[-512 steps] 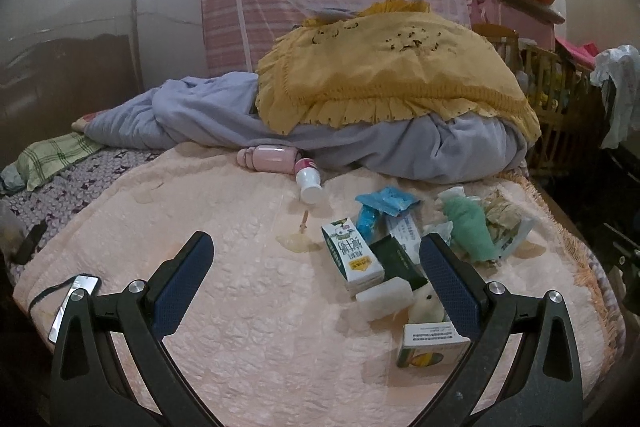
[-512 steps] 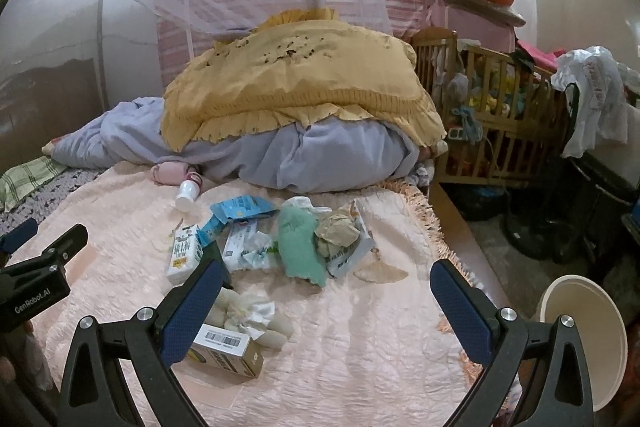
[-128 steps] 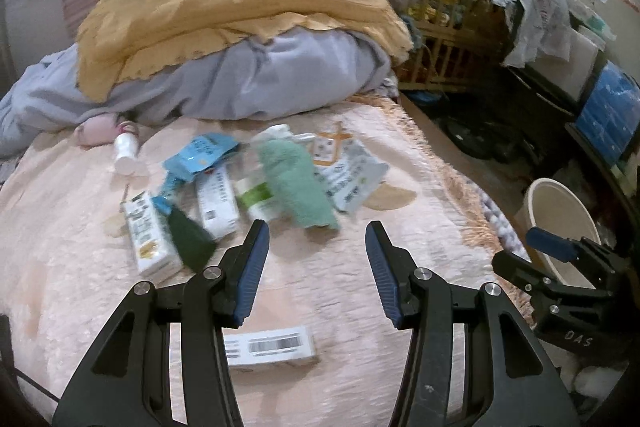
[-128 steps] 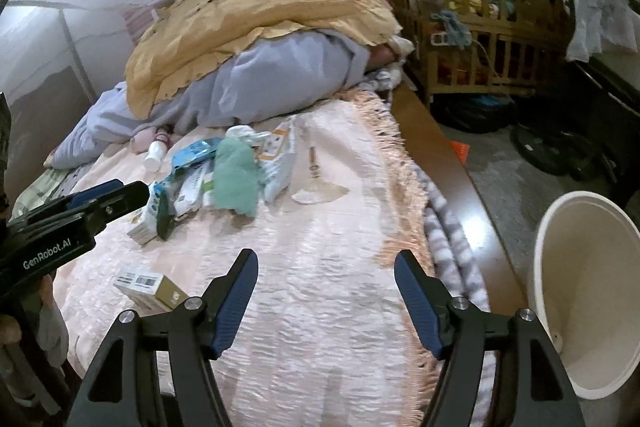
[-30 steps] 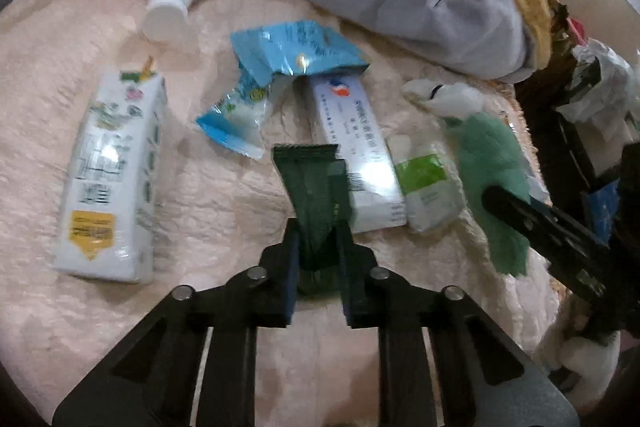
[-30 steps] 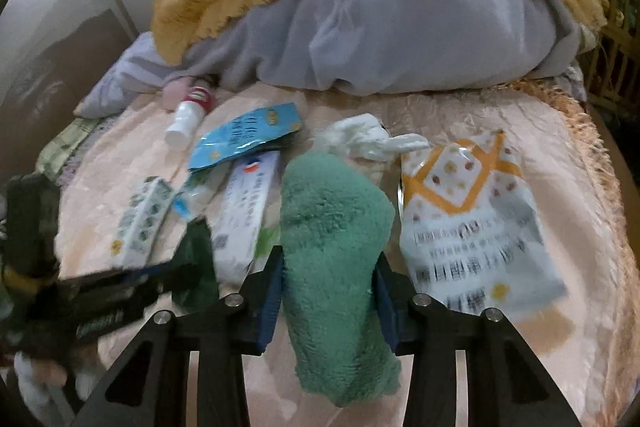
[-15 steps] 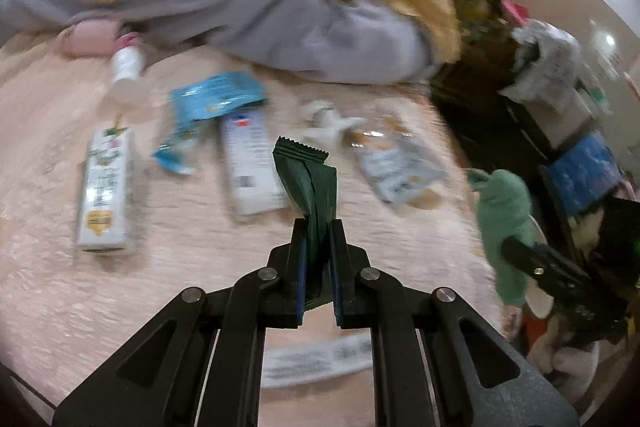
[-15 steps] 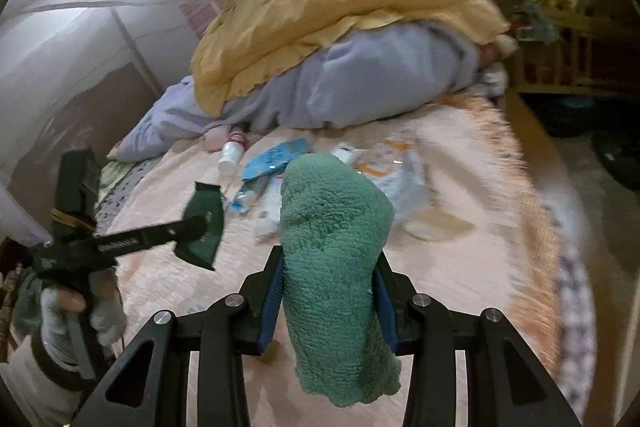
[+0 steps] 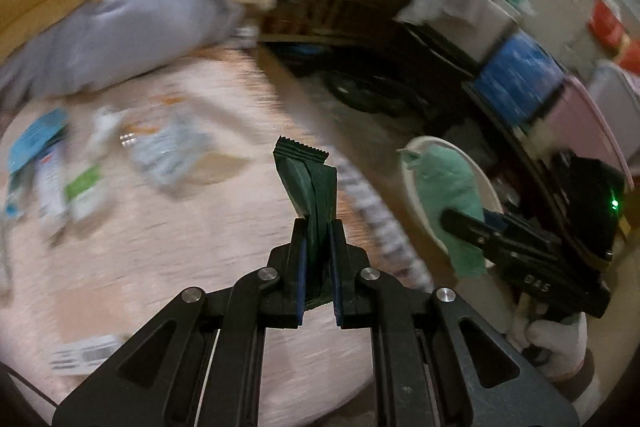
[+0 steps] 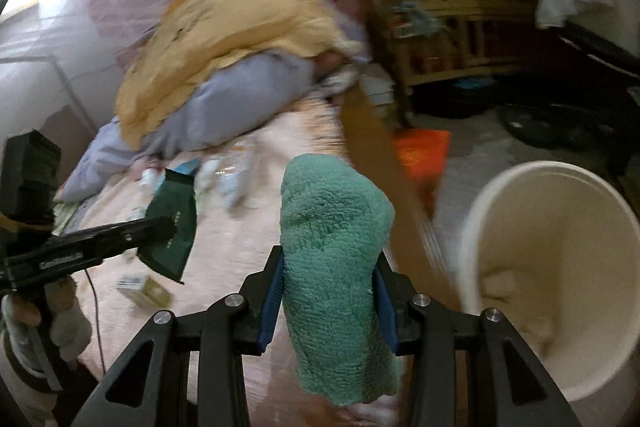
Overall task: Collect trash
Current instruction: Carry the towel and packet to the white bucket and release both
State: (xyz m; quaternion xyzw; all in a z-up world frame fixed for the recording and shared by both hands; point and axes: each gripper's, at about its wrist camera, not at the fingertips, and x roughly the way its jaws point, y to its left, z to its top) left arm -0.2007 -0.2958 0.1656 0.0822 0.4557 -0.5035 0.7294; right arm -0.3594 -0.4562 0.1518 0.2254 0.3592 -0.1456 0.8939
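Note:
My left gripper (image 9: 318, 227) is shut on a dark green wrapper (image 9: 310, 183) and holds it in the air above the pink bedspread (image 9: 168, 247). The wrapper also shows in the right wrist view (image 10: 173, 219). My right gripper (image 10: 328, 267) is shut on a fluffy green cloth (image 10: 334, 251) held beside the cream bin (image 10: 552, 267) on the floor. In the left wrist view the cloth (image 9: 448, 187) hangs in front of the bin (image 9: 408, 179). More trash (image 9: 52, 171) lies blurred on the bed to the left.
A yellow and grey heap of bedding (image 10: 224, 67) fills the back of the bed. A wooden crib (image 10: 452, 23) stands behind the bed's edge. A small box (image 10: 146, 289) lies on the bedspread. Dark clutter and a blue box (image 9: 520, 75) stand beyond the bin.
Both grippers have swung right, off the trash pile toward the bin, each still holding its item. The green cloth is now next to the bin's rim.

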